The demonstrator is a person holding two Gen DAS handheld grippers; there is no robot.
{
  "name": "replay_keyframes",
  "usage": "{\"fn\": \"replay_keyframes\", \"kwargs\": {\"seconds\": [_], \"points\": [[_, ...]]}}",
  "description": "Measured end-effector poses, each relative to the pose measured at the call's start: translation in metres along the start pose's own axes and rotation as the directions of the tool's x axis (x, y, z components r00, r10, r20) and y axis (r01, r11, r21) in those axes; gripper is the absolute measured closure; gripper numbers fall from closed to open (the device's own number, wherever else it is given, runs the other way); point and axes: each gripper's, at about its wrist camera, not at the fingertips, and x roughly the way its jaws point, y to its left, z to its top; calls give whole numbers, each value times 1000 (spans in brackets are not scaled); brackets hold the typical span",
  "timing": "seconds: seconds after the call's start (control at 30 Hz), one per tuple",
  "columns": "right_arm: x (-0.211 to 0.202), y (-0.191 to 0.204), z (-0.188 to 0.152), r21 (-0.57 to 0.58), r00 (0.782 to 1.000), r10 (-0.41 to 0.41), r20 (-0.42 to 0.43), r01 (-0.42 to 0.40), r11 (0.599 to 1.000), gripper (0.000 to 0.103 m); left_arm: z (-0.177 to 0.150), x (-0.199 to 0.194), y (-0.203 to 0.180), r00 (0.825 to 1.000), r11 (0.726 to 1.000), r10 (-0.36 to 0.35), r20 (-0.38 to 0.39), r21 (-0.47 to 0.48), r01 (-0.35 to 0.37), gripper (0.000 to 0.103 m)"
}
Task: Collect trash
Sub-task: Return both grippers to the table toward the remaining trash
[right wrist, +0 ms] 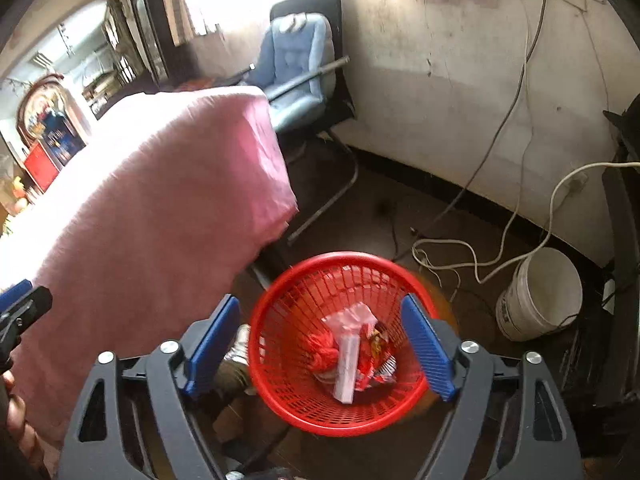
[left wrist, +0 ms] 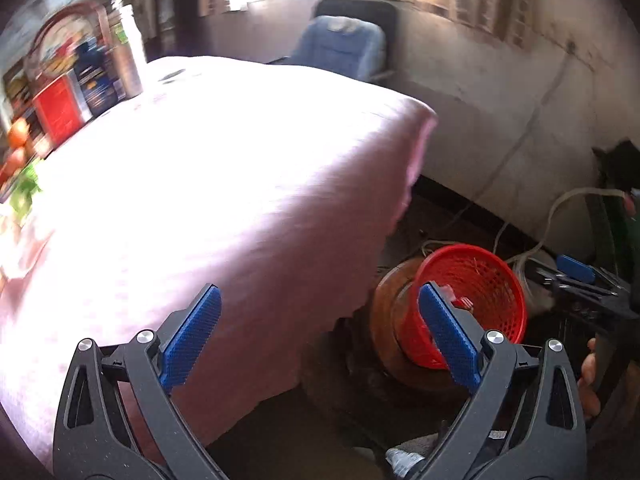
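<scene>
A red mesh waste basket (right wrist: 280, 308) stands on the floor beside the table. It holds crumpled red wrappers (right wrist: 320, 354) and a white packet (right wrist: 347, 364). My right gripper (right wrist: 320, 340) is open and empty, right above the basket's mouth. My left gripper (left wrist: 320, 328) is open and empty over the table's near corner. In the left wrist view the basket (left wrist: 480, 280) lies right of the table, with my right gripper (left wrist: 576, 276) beyond it.
The table has a pink cloth (left wrist: 208, 184). Boxes, a bottle and fruit (left wrist: 60, 92) stand along its left side. A blue padded chair (right wrist: 296, 68) stands at the far end. A white bucket (right wrist: 540, 296) and loose cables (right wrist: 480, 260) lie on the floor right.
</scene>
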Motion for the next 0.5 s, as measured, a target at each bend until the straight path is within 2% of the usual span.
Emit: {"fn": "replay_keyframes", "kwargs": {"seconds": [0.3, 0.4, 0.5], "points": [[-41, 32, 4, -39, 995, 71, 68, -68, 997, 14, -24, -47, 68, 994, 991, 85, 62, -110, -78, 8], [-52, 49, 4, -69, 993, 87, 80, -82, 994, 13, -36, -68, 98, 991, 982, 109, 73, -162, -96, 7], [-63, 67, 1, -102, 989, 117, 91, -108, 989, 7, -44, -81, 127, 983, 967, 159, 89, -214, -137, 7]]}}
